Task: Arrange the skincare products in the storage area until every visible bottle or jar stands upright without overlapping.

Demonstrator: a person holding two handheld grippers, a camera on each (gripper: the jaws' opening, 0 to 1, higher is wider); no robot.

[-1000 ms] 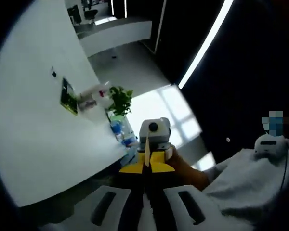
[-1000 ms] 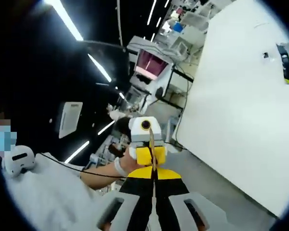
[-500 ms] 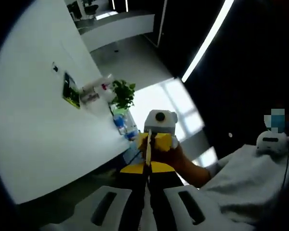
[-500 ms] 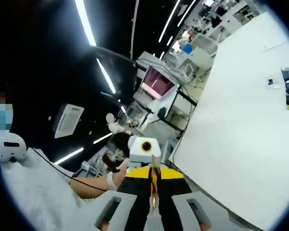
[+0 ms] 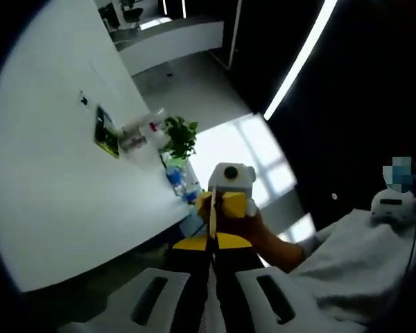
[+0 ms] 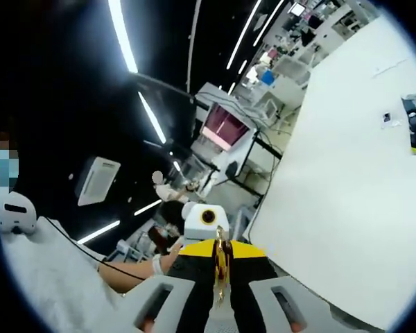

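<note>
The person holds both tools up in the air, and each one faces the other. In the left gripper view the left gripper (image 5: 209, 277) has its two jaws pressed together with nothing between them. Just past its tip is the right gripper (image 5: 213, 208), yellow and white, with the person's hand (image 5: 253, 225) wrapped around it. In the right gripper view the right gripper's jaws are pressed together too, and they hold nothing. The left gripper (image 6: 218, 253) shows right in front of them, and a bare arm (image 6: 128, 270) reaches in from the left.

The white table (image 5: 48, 201) looks tipped up like a wall because the cameras are tilted. The skincare bottles (image 5: 135, 135) sit in a small bunch near the far edge of the table, well apart from both tools. They are too small and blurry to tell which ones stand up. Beside them is a flat green packet (image 5: 106, 132), and on the other side a little green plant (image 5: 179, 139). Near the plant there is something blue and clear (image 5: 177, 179), maybe a bottle.

The two tools stand in front of each other and block part of the view. Long bright ceiling lights (image 6: 121, 35) shine above. Far off in the right gripper view there is a dark red screen (image 6: 222, 125) among shelves and desks. White cloth (image 5: 360, 270) covers the person's body.
</note>
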